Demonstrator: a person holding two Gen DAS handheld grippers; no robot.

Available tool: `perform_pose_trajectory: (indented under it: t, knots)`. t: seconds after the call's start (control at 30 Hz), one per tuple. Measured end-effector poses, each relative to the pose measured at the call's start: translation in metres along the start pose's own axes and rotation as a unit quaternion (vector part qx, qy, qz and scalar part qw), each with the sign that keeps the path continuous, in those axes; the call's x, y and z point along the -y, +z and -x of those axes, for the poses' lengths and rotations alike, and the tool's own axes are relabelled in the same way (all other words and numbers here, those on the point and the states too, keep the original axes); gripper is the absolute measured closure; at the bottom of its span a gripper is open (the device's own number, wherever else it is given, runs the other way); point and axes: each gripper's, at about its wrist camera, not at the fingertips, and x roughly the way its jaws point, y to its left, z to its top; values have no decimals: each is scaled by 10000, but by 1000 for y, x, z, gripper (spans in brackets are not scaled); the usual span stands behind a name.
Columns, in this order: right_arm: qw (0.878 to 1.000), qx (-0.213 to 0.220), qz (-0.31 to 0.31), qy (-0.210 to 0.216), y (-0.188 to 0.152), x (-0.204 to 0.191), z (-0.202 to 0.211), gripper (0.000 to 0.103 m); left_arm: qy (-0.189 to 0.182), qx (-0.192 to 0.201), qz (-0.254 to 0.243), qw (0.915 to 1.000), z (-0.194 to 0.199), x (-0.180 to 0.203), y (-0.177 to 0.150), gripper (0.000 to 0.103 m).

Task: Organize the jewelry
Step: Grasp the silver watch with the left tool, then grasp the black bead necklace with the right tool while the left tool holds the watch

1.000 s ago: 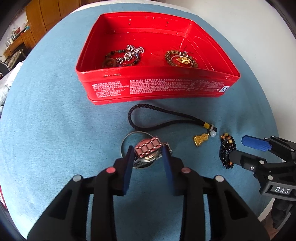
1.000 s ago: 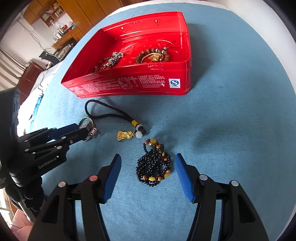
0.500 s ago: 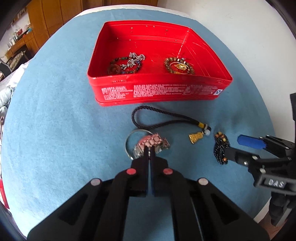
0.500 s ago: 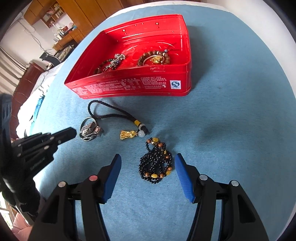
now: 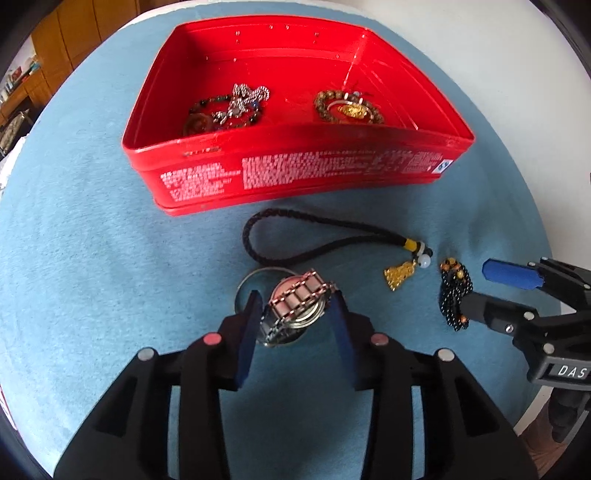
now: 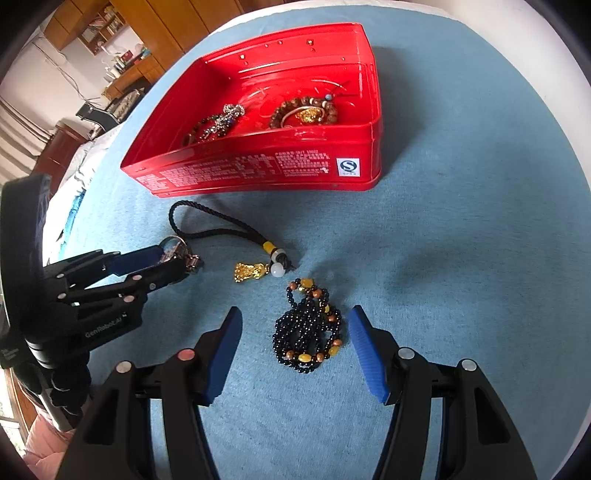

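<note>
Blue pads of our left gripper (image 5: 295, 314) stand apart on either side of the metal link bracelet (image 5: 295, 308) on the cloth, just before the red tin (image 5: 295, 173). We should settle low and close squarely across the band, not its loose ring. Our right gripper (image 6: 295, 343) hangs spread around the black bead strand (image 6: 308, 332).

A blue cloth (image 6: 461, 240) is covering the round table, spreading under and ahead of the tool. Wooden cabinets (image 6: 177, 26) are standing far ahead and to the left, with a cluttered shelf (image 6: 99, 29) beside them. A white wall (image 5: 480, 44) is showing ahead-right. A dark chair (image 6: 98, 114) is sitting far left.
</note>
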Motion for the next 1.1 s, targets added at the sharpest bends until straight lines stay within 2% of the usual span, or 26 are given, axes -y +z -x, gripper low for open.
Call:
perform_pose_trajectory:
  t: [0.2,0.37,0.47,0.87,1.03,1.1]
  knots:
    - [10000,0,8,0,0,-1,-1,43,-58,125,61,9999,3,-1,-1,73]
    - [10000,1,-26,-6,1,2,0,43,134,269,104,9995,23,2,-14,92]
    - [10000,-5,-40,10,1,2,-1,43,54,215,189,9996,29,1,-17,92]
    - [10000,-6,-47,2,1,4,0,43,344,29,196,9992,-2,-7,-1,86]
    - [10000,-48,-35,29,1,3,-3,43,448,11,168,9989,-12,-6,1,89]
    - [10000,-50,-37,35,1,3,-4,43,476,38,233,9986,-10,-8,-2,93]
